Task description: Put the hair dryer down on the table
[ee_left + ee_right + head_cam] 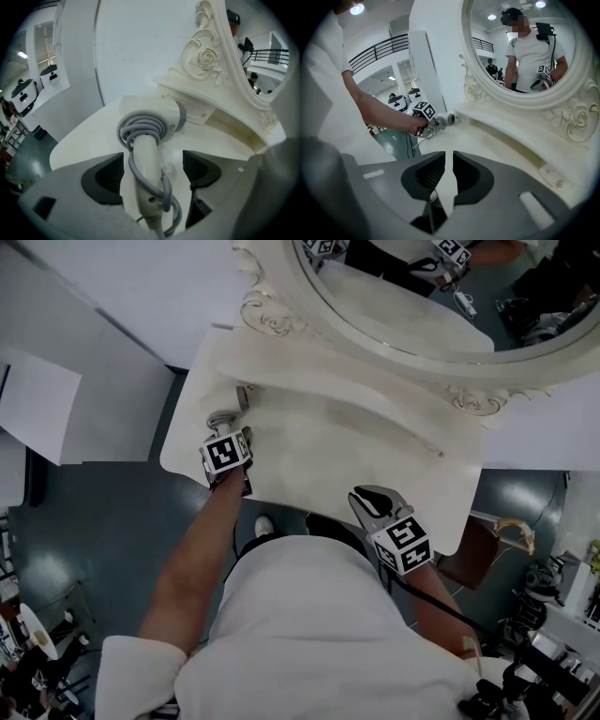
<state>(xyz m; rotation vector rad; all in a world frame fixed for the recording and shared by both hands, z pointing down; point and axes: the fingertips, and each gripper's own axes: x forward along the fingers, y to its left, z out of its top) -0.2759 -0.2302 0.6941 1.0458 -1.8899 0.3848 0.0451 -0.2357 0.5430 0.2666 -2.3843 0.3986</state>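
Cream-white dressing table [319, 442] with one oval mirror [281, 306] in a carved frame, seen from above and from two hand-held grippers. One pale grey hair dryer [146, 157] lies flat on the tabletop near the table's left end, close below the mirror frame. Its barrel points toward the frame and its handle runs back toward the left gripper [154, 169]. One grey cord [140, 126] is coiled around the handle where it meets the barrel, and loops down along the handle.

In the left gripper view, the handle sits between the two dark jaw pads. The jaws stand wide apart, with bare tabletop showing on each side of the handle, so neither pad presses on it. The dryer is let go and rests on the table by itself.

The right gripper [448, 172] is held well apart from the dryer, over the table's front edge near its right side. Its two jaws are drawn close together with only a slim gap, and nothing is between them.

There are two grippers in all, each carrying one cube with square black-and-white markers, and each held by one of the person's hands.
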